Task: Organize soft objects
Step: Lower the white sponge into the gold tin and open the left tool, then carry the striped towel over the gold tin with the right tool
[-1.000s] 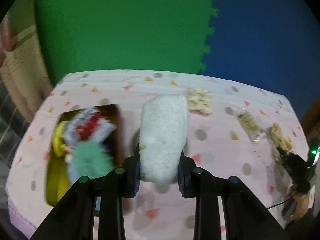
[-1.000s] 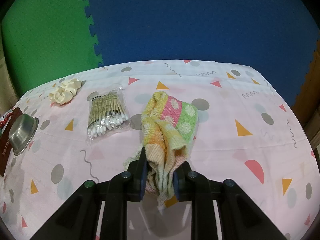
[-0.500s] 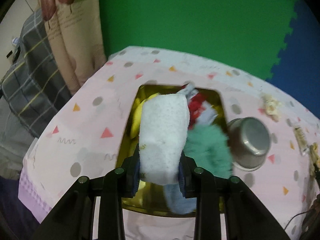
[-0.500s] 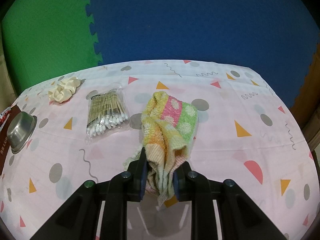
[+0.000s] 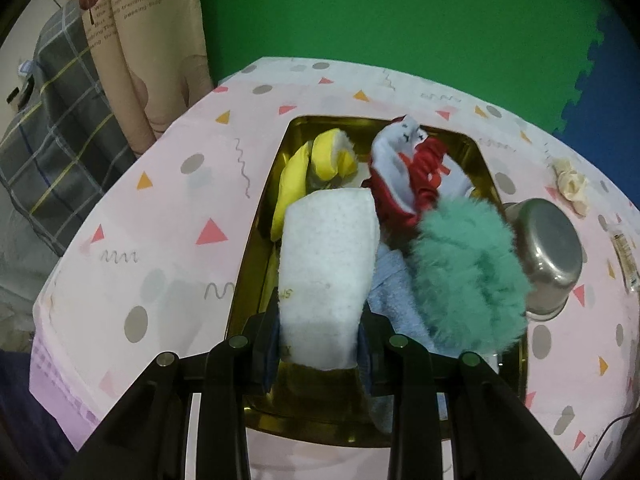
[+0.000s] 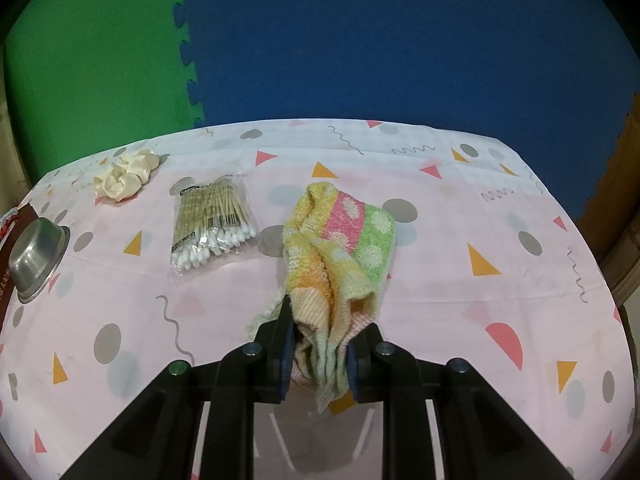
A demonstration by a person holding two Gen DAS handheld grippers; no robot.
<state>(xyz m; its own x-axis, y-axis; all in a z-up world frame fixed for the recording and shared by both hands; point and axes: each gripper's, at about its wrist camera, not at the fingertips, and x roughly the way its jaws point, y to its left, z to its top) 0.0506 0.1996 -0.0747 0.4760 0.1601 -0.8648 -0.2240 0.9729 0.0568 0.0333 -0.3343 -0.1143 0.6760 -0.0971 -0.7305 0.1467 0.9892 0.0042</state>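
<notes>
Two items, steel bowl and swab packet, flank the scrunchie.

White sponge upright over gold tray of soft items, striped towel bunched, lifted off tablecloth

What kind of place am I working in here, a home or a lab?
Probably a home room set up for recording, not a lab. The table has a pink patterned cloth, foam mats in green and blue stand behind it, and a plaid bedcover lies beside it.
</notes>
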